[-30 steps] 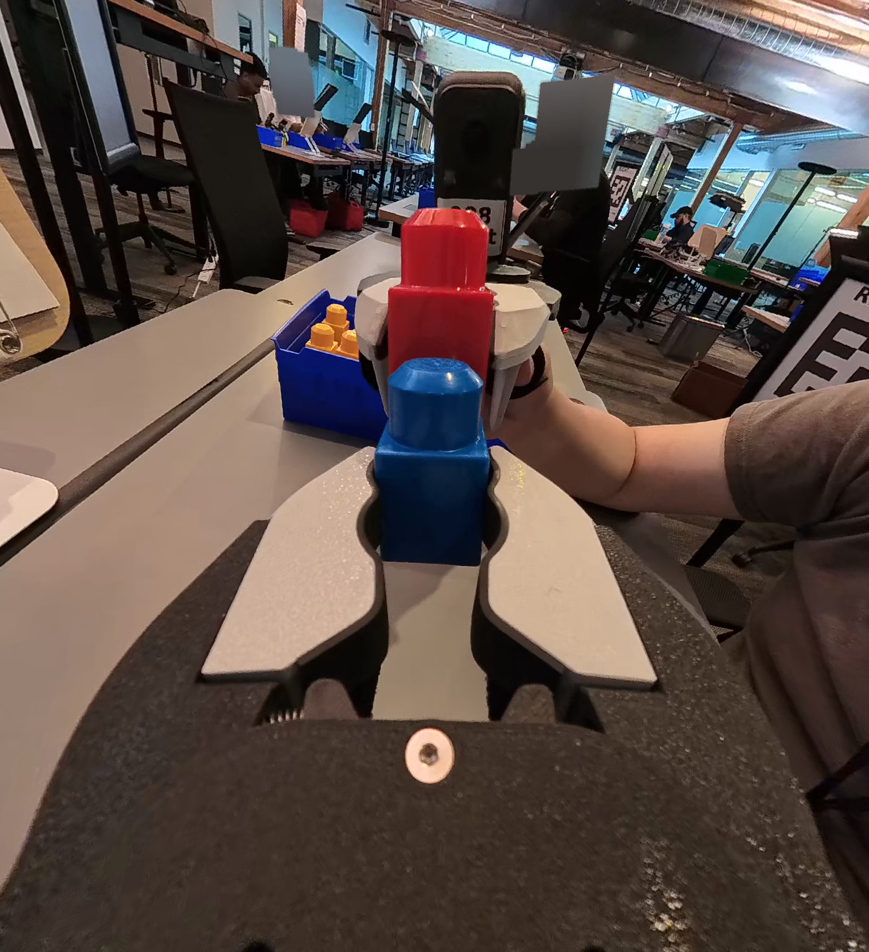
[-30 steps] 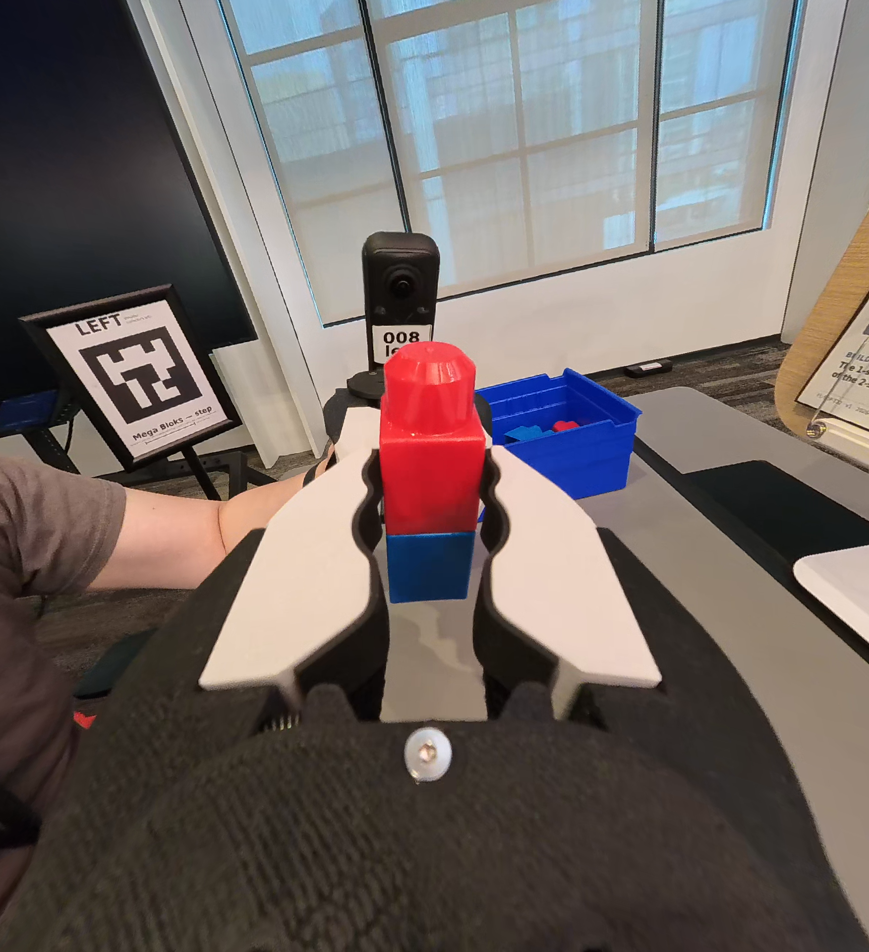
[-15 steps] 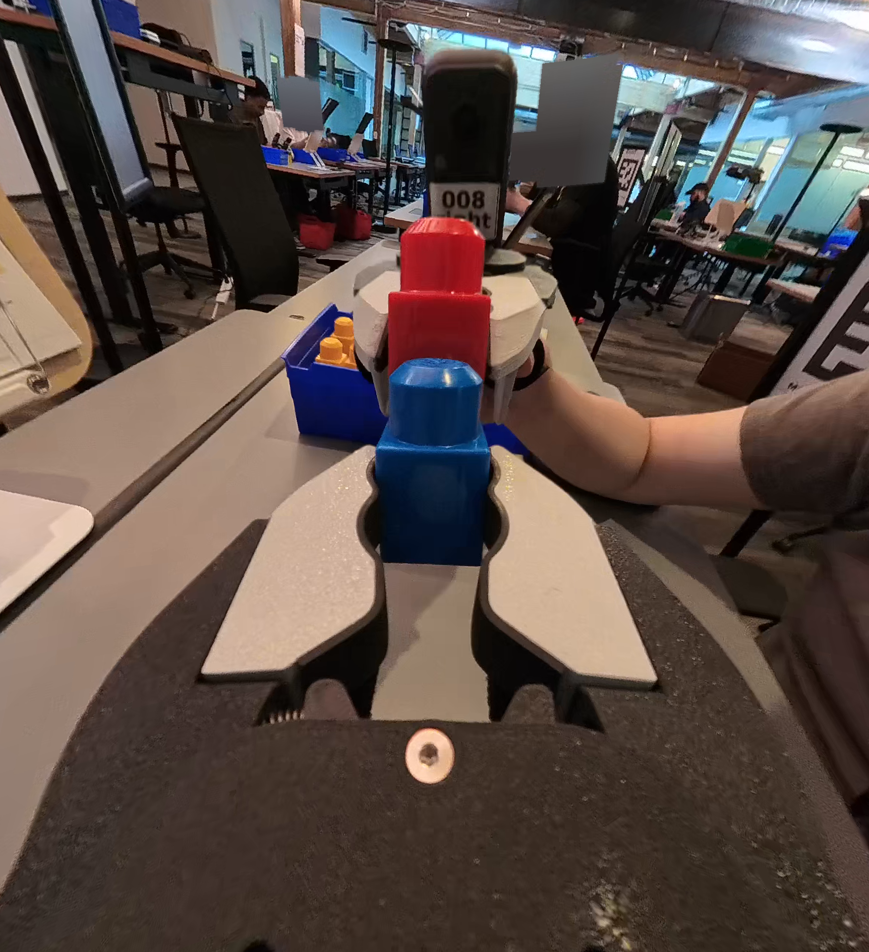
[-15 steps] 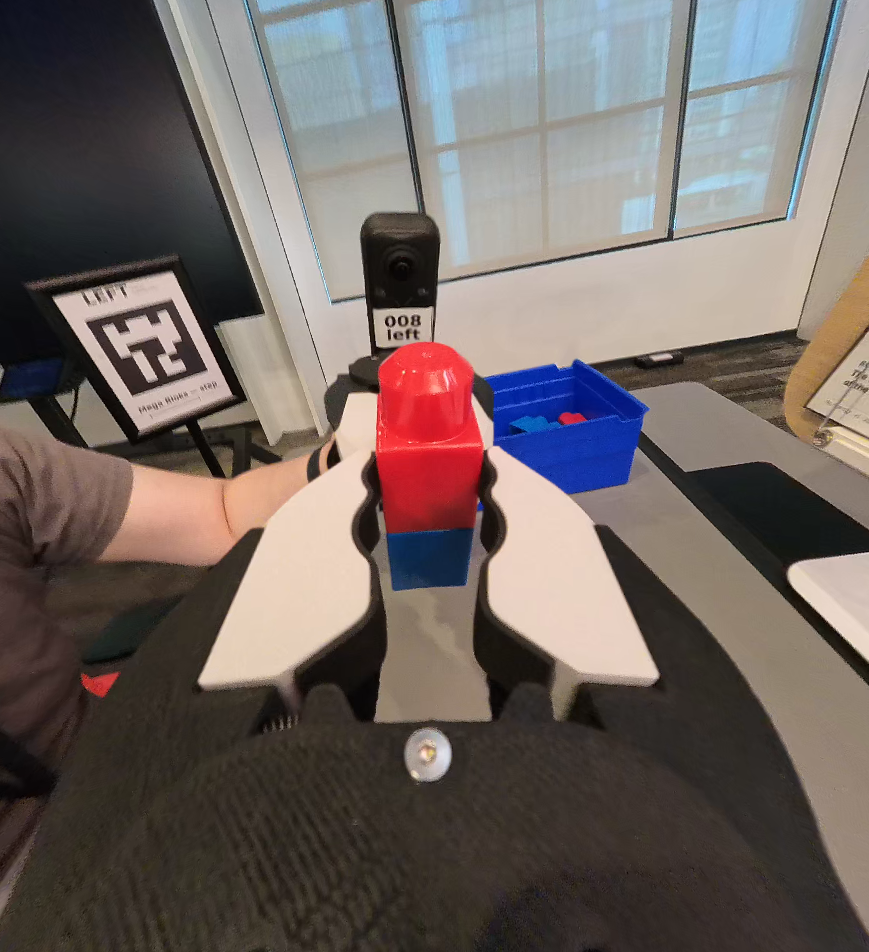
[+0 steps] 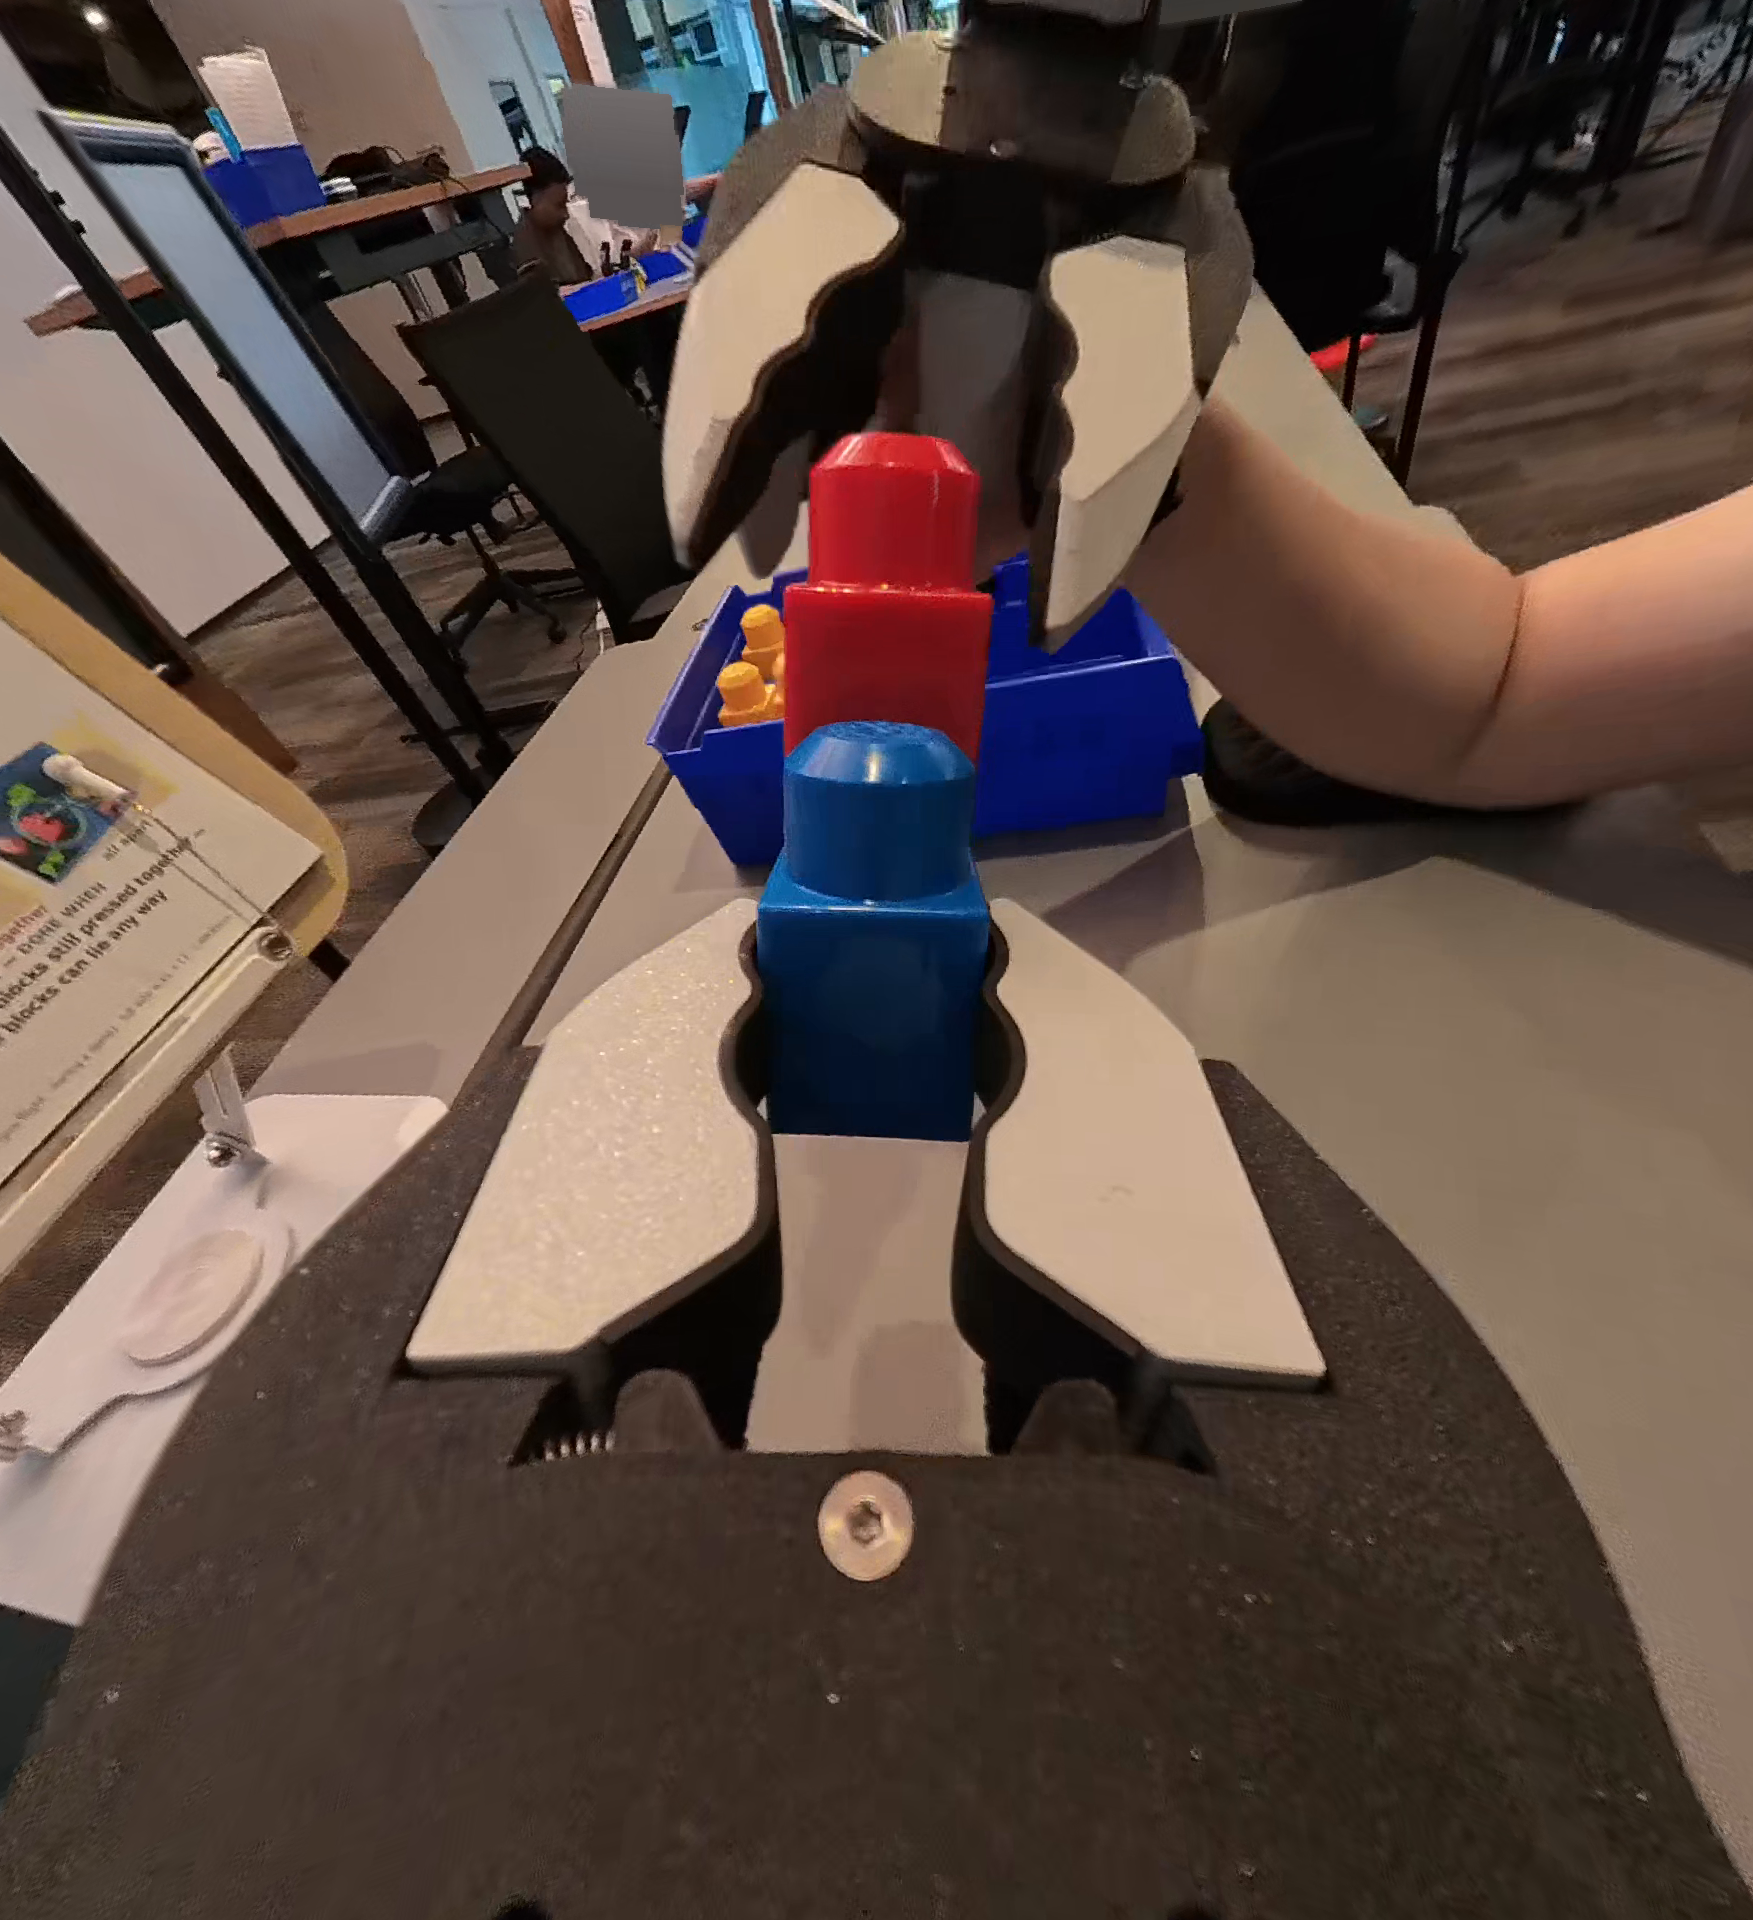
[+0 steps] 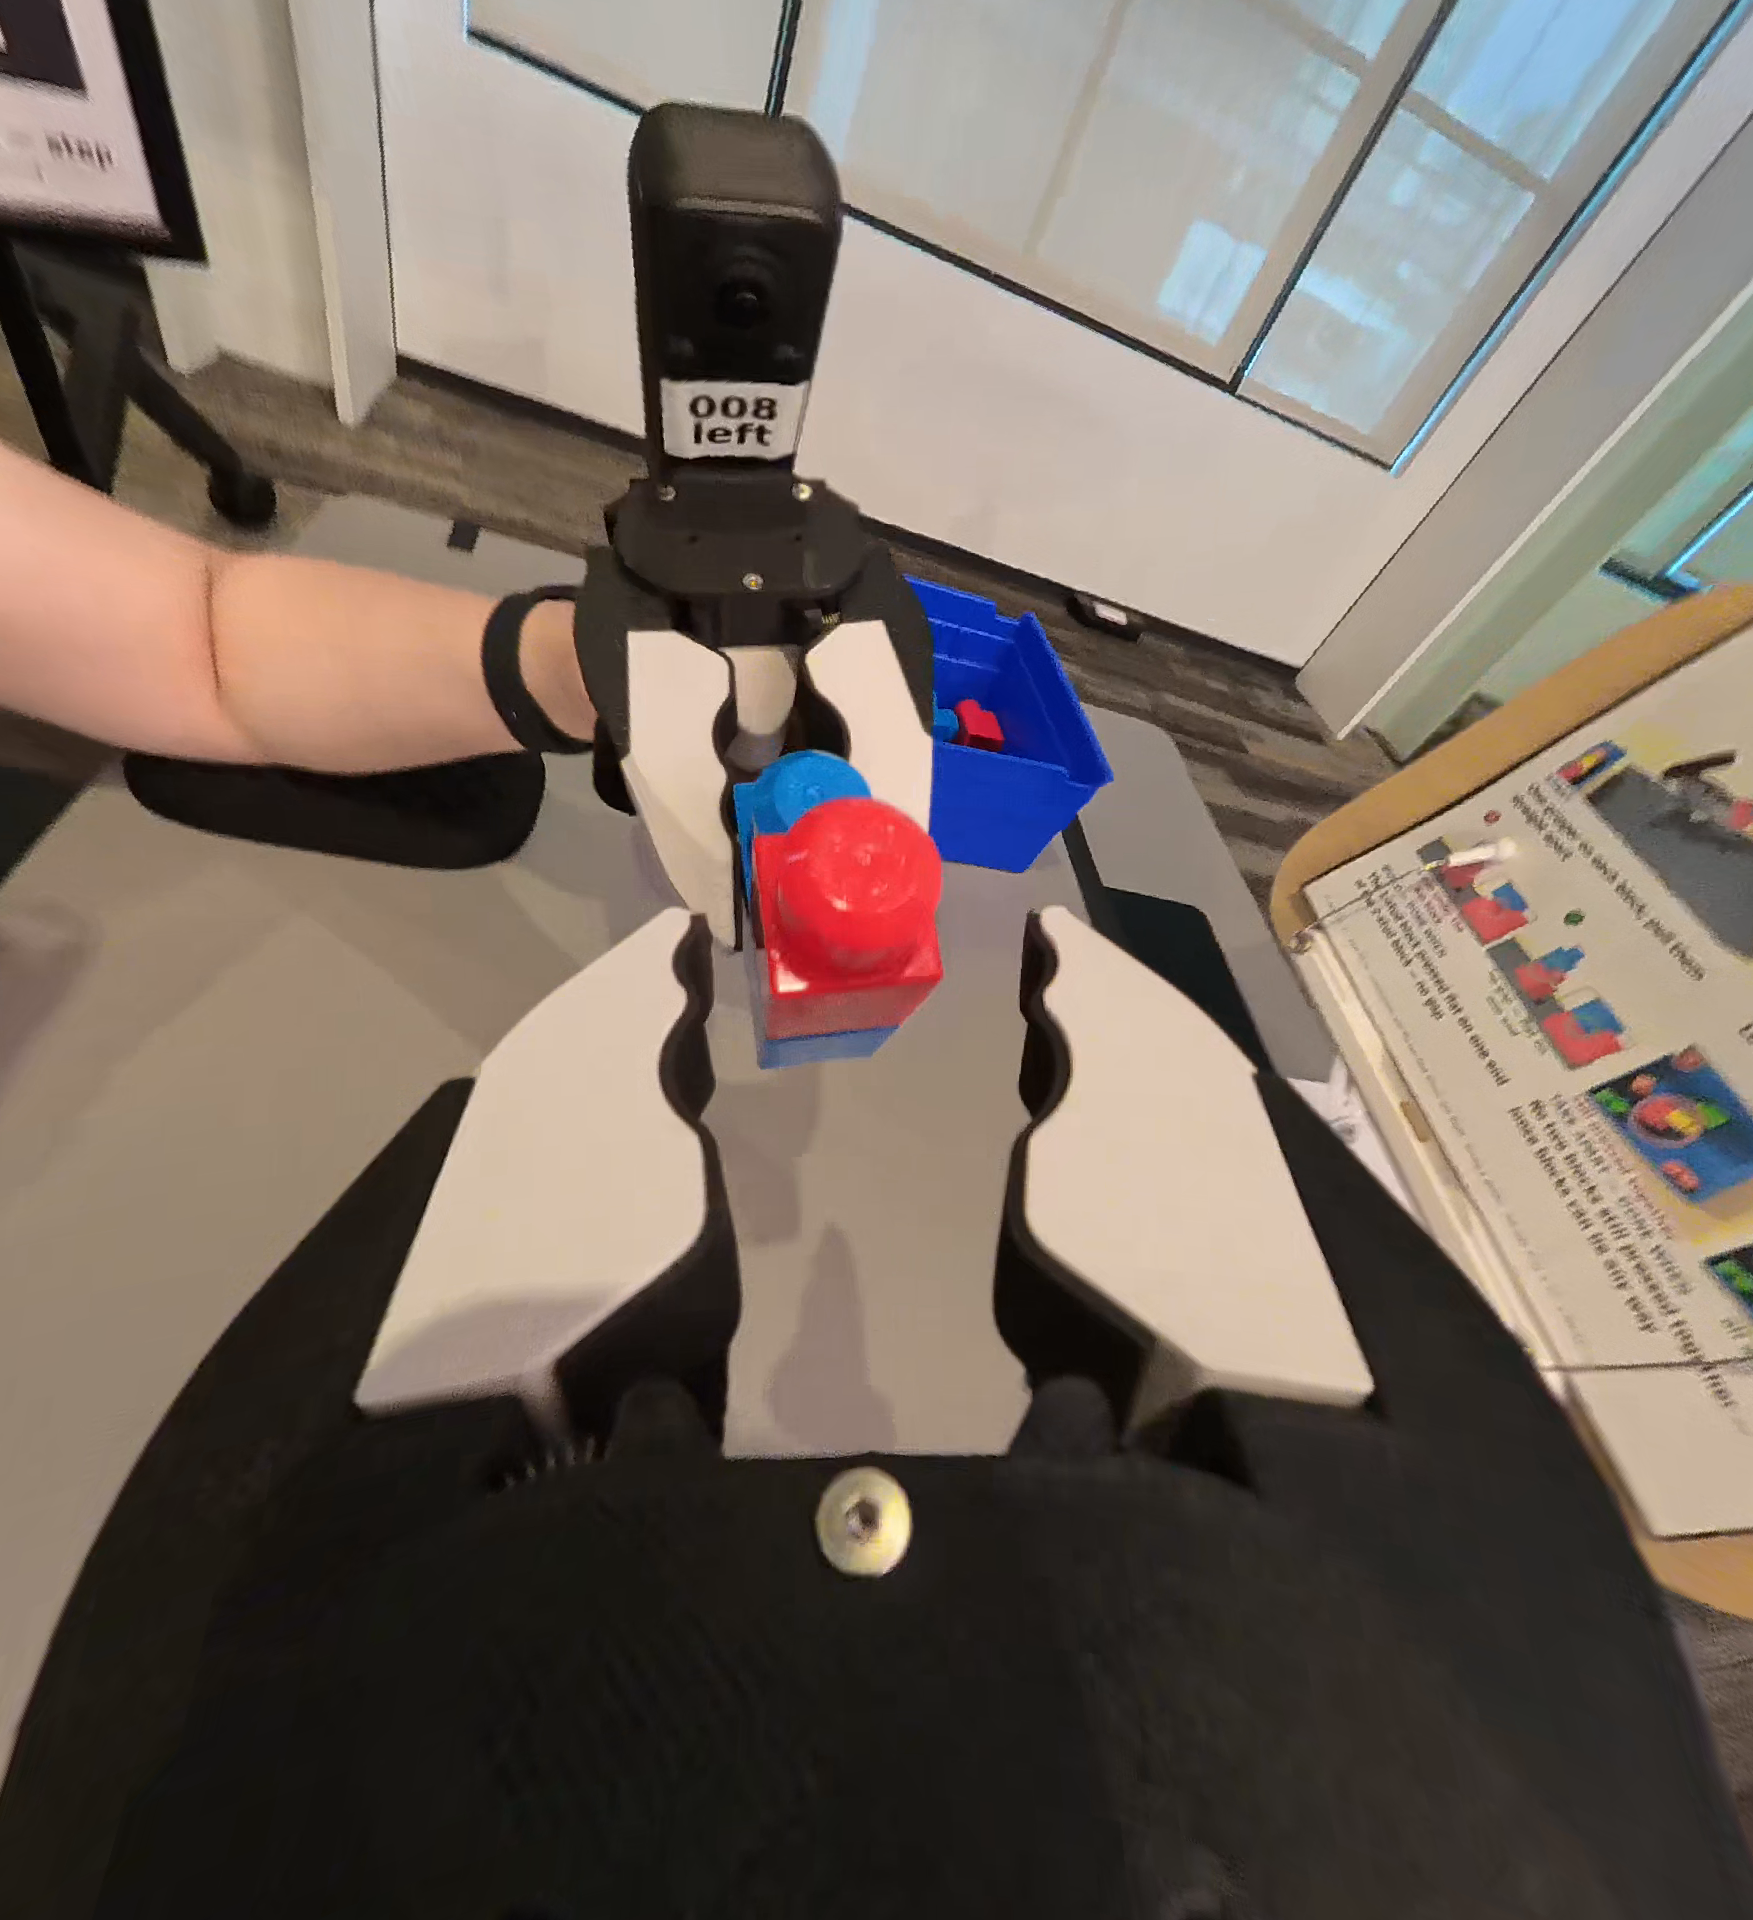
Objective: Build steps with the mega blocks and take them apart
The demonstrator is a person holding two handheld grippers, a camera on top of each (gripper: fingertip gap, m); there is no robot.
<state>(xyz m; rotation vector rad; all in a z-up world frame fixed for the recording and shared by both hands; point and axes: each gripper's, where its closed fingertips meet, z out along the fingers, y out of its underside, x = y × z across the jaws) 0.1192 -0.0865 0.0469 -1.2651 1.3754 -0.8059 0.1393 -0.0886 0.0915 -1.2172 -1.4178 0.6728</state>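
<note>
Left tongs (image 5: 872, 1023) at centre of the left wrist view, clamped narrow on the blue block (image 5: 872, 997), pads pressed against both its sides. Red block (image 5: 887, 613) directly behind it and higher — seated on a blue base that shows beneath it in the right wrist view, forming a step. Right tongs (image 5: 893, 520) in the upper middle of that frame, spread wide, tips on either side of the red stud without touching it. Same in the right wrist view: right tongs (image 6: 861, 997) gaping at centre, red block (image 6: 846, 935) loose between the fingers, clear of both. Left tongs (image 6: 778, 790) just above centre there, closed around the blue block (image 6: 799, 795). Blue bin (image 5: 1069, 727) behind the blocks on the grey counter (image 5: 1474, 1039), orange blocks (image 5: 752, 665) in its left end. Instruction board (image 6: 1578, 1091) at the right edge of the right wrist view — bare forearm (image 6: 280, 665) at its left.
</note>
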